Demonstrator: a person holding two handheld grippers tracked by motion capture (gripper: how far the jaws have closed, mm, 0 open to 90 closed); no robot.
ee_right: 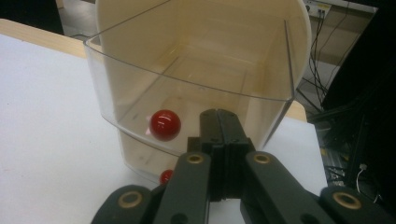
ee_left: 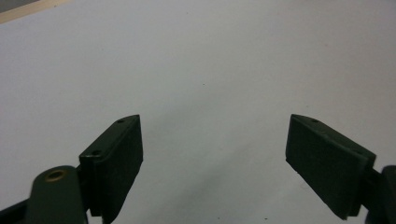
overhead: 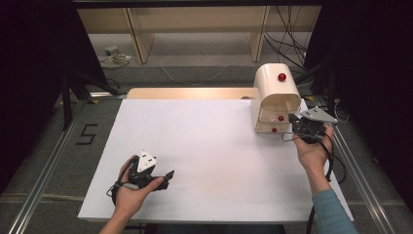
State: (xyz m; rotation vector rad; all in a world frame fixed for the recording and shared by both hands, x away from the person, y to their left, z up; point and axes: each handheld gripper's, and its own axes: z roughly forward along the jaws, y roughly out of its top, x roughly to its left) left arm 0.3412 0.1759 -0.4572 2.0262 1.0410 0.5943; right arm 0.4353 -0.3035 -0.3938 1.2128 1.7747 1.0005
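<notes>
The surface (overhead: 209, 156) is a wide white board, bare over most of its area, and a strip of light wood (overhead: 190, 93) shows along its far edge. Around it the room is dark, with black curtains at both sides. The floor is grey, and a black mark like the figure 5 (overhead: 85, 134) is on it at the left. Metal rails (overhead: 39, 180) run along the floor on both sides. Behind the surface stands a light wooden shelf frame (overhead: 195, 29), and loose cables (overhead: 287, 34) hang and lie near it on the right.

At the far right corner of the surface stands a cream cabinet (overhead: 272, 90) with a rounded top and a red knob (overhead: 282, 77) on it. Its clear drawer (ee_right: 187, 93) is pulled out toward the person and has a red knob (ee_right: 164, 124) on the front wall; another red knob (ee_right: 165, 176) is lower.

The right hand-held gripper (overhead: 293, 118) is at the front of this drawer, its jaws clenched together with nothing between them, the tips just at the clear wall; I cannot tell if they touch it.

The left hand-held gripper (overhead: 168, 174) is low over the near left part of the surface, well apart from the cabinet. Its jaws stand wide apart, released, with only white board between them. Nothing stands between the two hands.
</notes>
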